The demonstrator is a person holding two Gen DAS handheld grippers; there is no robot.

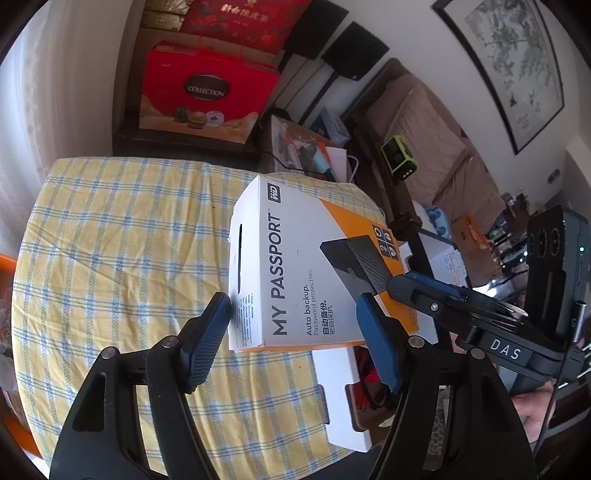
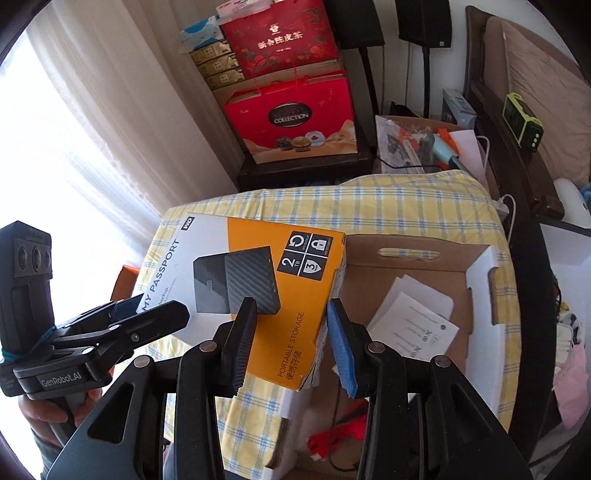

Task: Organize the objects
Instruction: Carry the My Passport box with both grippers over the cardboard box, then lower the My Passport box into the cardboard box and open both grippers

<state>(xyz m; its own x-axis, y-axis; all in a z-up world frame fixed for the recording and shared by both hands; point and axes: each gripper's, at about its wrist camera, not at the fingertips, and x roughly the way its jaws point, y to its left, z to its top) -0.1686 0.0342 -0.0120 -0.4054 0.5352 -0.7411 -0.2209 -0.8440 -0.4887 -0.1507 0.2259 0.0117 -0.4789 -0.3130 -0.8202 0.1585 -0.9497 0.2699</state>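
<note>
One hard-drive box (image 1: 295, 266), two grippers.
Left gripper (image 1: 293, 332) and right gripper (image 2: 291, 332) each pinch it; cardboard tray (image 2: 476, 258) at three o'clock.

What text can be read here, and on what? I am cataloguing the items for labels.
"WD", "MY PASSPORT", "Auto backup.", "2 TB", "PORTABLE STORAGE": hard drive box.
"COLLECTION": red gift box; the word above it is blurred.
"DAS": right gripper, seen from the left wrist.
"GenRobot.AI": left gripper, seen from the right wrist.
Chinese characters on the red bag and the sheets in the cardboard tray: too small.
</note>
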